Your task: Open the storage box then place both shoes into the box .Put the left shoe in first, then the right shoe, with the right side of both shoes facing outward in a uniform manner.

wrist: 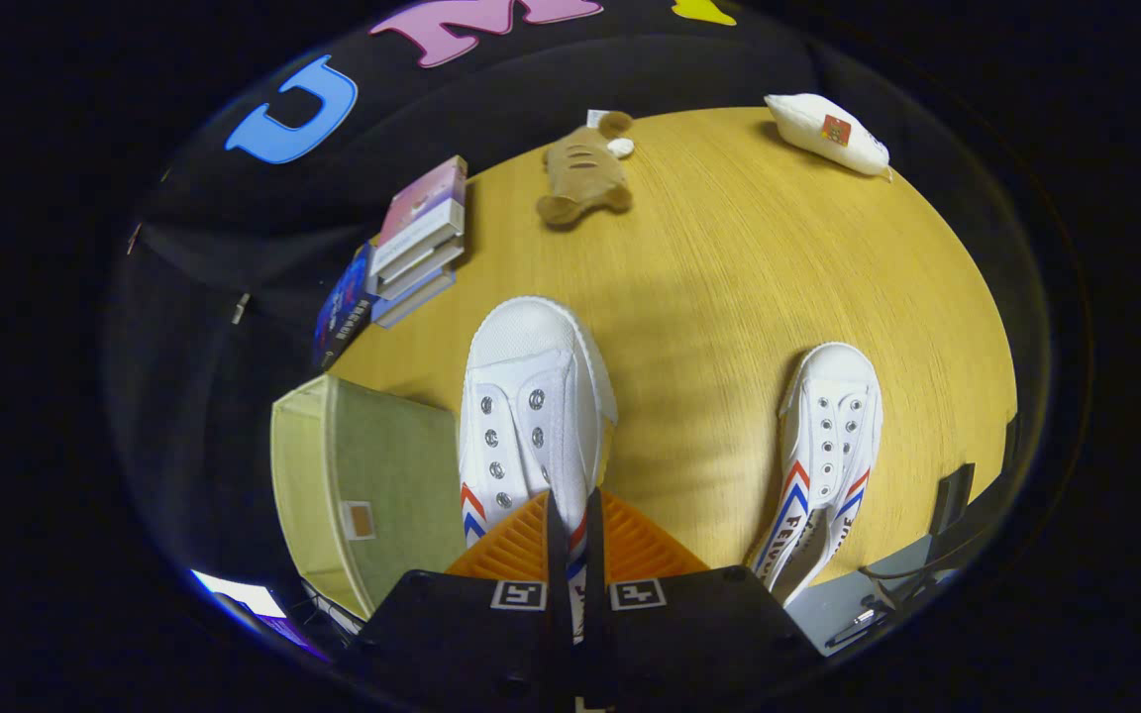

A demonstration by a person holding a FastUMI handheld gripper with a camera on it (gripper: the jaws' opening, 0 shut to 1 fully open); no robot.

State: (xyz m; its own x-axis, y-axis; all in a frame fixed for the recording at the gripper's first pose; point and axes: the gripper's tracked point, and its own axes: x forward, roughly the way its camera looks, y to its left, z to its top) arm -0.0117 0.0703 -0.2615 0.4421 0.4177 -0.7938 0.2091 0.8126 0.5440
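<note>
The gripper [576, 535] has its two orange fingers [516, 545] drawn close together, clamped on the side wall of a white shoe [531, 396] with red and blue stripes, which is pinched between them and points its toe away from the gripper. It appears lifted above the worktop [709, 297]. Just beside the held shoe, to its left, stands the open storage box [363, 485], pale green fabric, its inside showing. The second shoe [823, 446] lies on the worktop well to the right. Beyond the fingers sit a stack of books [412, 248], a brown plush toy [585, 173] and a white pouch [828, 134].
</note>
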